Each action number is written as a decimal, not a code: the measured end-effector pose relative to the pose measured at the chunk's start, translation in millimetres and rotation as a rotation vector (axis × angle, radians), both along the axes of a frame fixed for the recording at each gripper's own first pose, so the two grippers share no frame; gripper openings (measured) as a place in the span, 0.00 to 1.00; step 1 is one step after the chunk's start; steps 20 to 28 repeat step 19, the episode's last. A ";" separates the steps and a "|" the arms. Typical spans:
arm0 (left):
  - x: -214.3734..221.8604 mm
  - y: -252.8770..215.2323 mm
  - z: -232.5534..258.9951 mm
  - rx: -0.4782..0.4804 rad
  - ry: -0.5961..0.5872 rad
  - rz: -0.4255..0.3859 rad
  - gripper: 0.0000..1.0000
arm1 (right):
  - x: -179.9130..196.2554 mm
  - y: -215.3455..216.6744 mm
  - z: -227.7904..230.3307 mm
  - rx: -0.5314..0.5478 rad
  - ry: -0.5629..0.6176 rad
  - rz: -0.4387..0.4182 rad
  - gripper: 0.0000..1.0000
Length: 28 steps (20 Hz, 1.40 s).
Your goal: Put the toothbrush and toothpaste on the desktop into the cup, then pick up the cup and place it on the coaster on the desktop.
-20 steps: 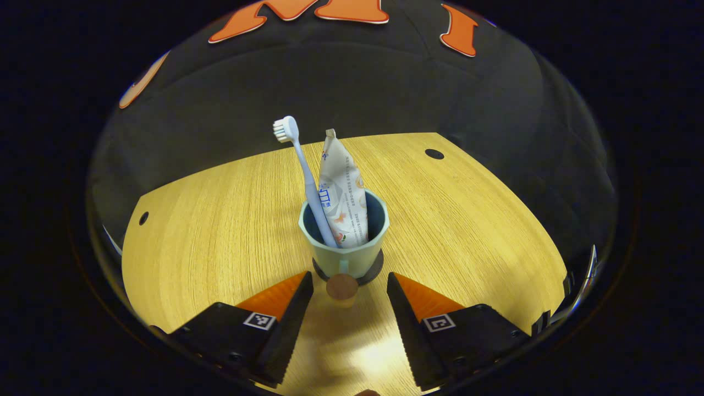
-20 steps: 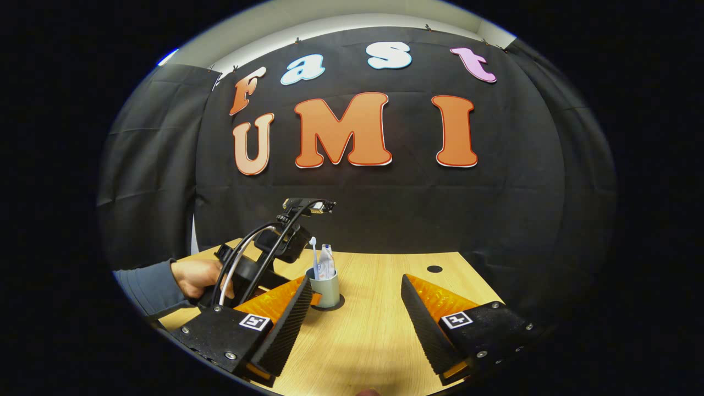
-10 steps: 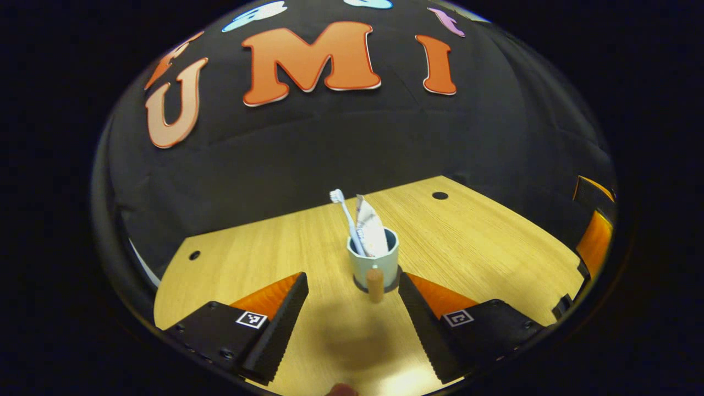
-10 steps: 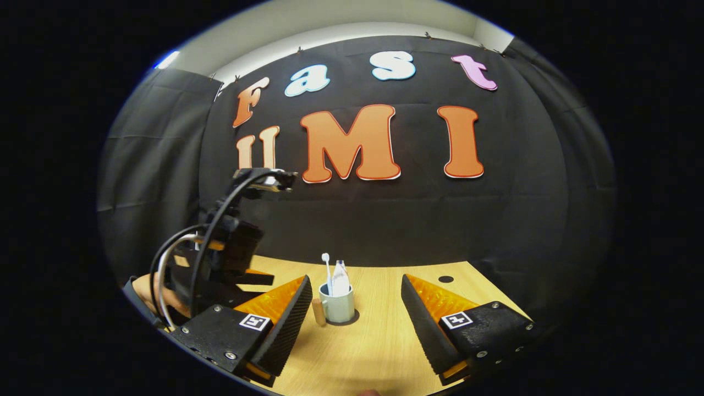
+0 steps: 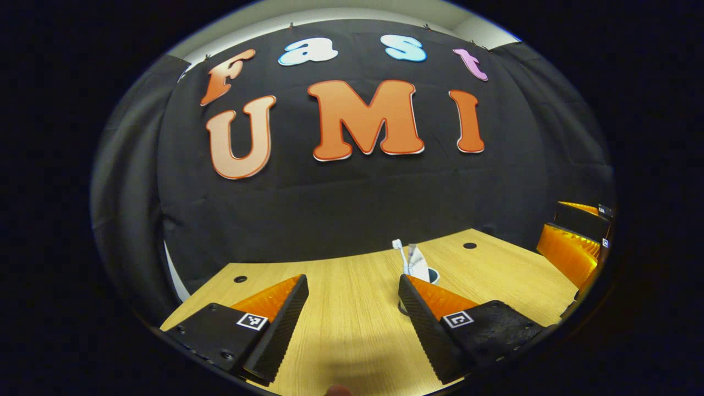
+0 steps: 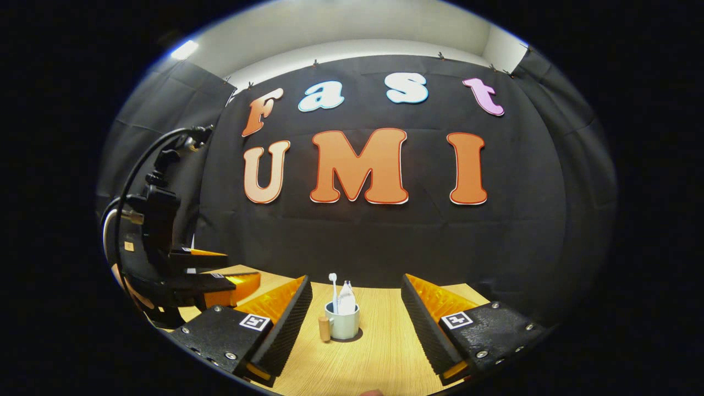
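1. In the right gripper view, the right gripper has its ridged fingers spread wide and holds nothing; the left gripper gapes equally wide, also holding nothing.
2. Beyond them, on the wood-grain desk, a pale cup with a stubby wooden handle stands on a dark round coaster.
3. A toothbrush and a crinkled toothpaste tube stand upright inside the cup.
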<state>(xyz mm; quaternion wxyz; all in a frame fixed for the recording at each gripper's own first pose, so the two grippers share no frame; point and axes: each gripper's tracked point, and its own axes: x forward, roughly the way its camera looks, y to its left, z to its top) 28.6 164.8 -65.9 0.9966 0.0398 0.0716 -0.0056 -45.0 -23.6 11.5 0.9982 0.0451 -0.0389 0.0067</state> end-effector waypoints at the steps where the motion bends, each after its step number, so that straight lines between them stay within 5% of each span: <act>1: -3.3 8.6 2.4 -0.003 -0.018 0.022 0.99 | -1.3 4.1 -0.2 0.002 -0.010 0.000 0.97; 15: -43.1 35.9 5.5 -0.104 -0.212 0.029 1.00 | 6.9 37.5 -25.3 0.006 0.006 0.021 0.97; 28: -49.5 37.0 4.5 -0.131 -0.243 0.033 0.99 | 4.7 40.9 -26.5 0.007 -0.017 0.030 0.97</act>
